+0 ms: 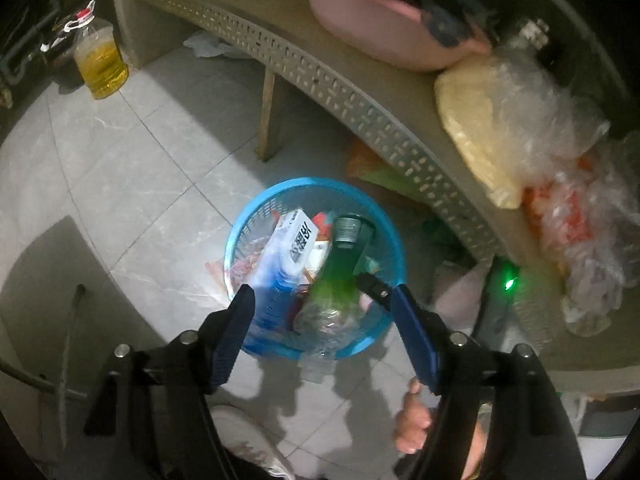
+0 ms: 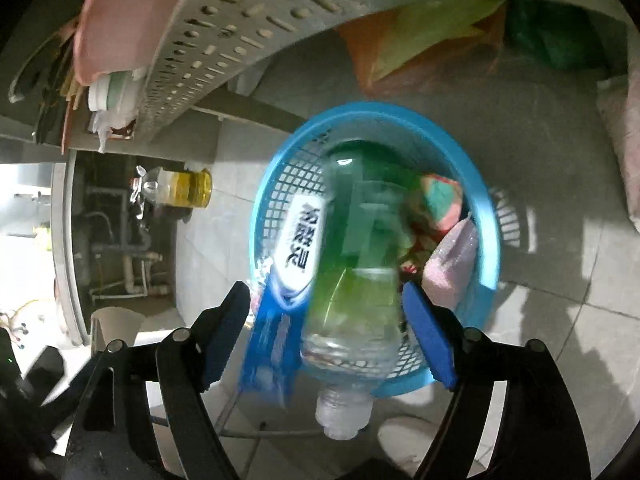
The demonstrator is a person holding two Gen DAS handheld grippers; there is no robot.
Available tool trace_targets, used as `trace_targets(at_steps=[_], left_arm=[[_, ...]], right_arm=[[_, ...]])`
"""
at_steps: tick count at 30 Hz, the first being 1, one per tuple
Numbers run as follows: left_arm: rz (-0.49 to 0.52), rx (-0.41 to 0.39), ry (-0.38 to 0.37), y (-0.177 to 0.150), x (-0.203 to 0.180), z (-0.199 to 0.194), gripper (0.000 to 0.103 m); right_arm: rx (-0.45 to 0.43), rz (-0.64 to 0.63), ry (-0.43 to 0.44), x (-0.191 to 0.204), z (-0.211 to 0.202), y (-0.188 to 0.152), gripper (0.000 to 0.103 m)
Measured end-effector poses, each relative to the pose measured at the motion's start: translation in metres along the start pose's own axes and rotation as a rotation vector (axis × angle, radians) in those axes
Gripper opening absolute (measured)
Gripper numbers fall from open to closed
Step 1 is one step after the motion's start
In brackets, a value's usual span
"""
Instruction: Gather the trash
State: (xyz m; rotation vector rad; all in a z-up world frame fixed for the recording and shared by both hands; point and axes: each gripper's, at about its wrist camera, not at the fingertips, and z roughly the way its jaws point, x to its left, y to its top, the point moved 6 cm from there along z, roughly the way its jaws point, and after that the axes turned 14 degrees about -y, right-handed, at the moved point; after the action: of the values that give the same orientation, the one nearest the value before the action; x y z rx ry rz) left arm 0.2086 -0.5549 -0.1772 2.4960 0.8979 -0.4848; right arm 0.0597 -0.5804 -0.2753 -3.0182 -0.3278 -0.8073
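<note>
Both hand-held grippers spread wide over the trash basket

The left hand-held gripper (image 1: 322,300) and right hand-held gripper (image 2: 326,300) stand wide, pads pressing on nothing. Just beyond their tips a clear bottle (image 2: 354,280) with green label and a blue-white box (image 1: 294,240) lie blurred in the blue basket (image 1: 394,240) on the tiled floor (image 1: 140,152), beside the perforated worktop (image 1: 360,100); farther off stands an oil jug (image 1: 100,60).
</note>
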Motion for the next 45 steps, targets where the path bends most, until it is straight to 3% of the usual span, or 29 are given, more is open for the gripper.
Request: trace_targets(at_steps=[10, 17, 20, 23, 31, 34, 39, 42, 45], left_arm=[[0.095, -0.145, -0.024, -0.026, -0.025, -0.093, 0.072], [0.155, -0.327, -0.015, -0.084, -0.038, -0.19, 0.085], [0.19, -0.437, 0.035, -0.125, -0.042, -0.236, 0.097], [0.195, -0.507, 0.075, -0.166, -0.037, -0.268, 0.097], [0.084, -0.6, 0.196, -0.26, -0.011, -0.311, 0.097], [0.016, -0.616, 0.288, -0.289, 0.003, -0.322, 0.097], [-0.024, -0.7, 0.442, -0.327, 0.013, -0.344, 0.097], [-0.053, -0.694, 0.52, -0.346, 0.017, -0.349, 0.097], [-0.078, -0.634, 0.551, -0.361, 0.024, -0.344, 0.097]], right_arm=[[-0.162, -0.108, -0.075, -0.024, -0.066, -0.023, 0.076], [-0.282, -0.239, -0.131, -0.025, -0.14, -0.066, 0.081], [-0.353, -0.339, -0.155, -0.014, -0.179, -0.099, 0.088], [-0.411, -0.443, -0.172, 0.0, -0.21, -0.128, 0.095], [-0.578, -0.697, -0.191, 0.044, -0.271, -0.205, 0.095], [-0.643, -0.781, -0.209, 0.057, -0.284, -0.232, 0.095], [-0.677, -0.833, -0.184, 0.066, -0.291, -0.261, 0.095], [-0.692, -0.875, -0.176, 0.069, -0.291, -0.277, 0.095], [-0.724, -0.948, -0.246, 0.075, -0.29, -0.295, 0.095]])
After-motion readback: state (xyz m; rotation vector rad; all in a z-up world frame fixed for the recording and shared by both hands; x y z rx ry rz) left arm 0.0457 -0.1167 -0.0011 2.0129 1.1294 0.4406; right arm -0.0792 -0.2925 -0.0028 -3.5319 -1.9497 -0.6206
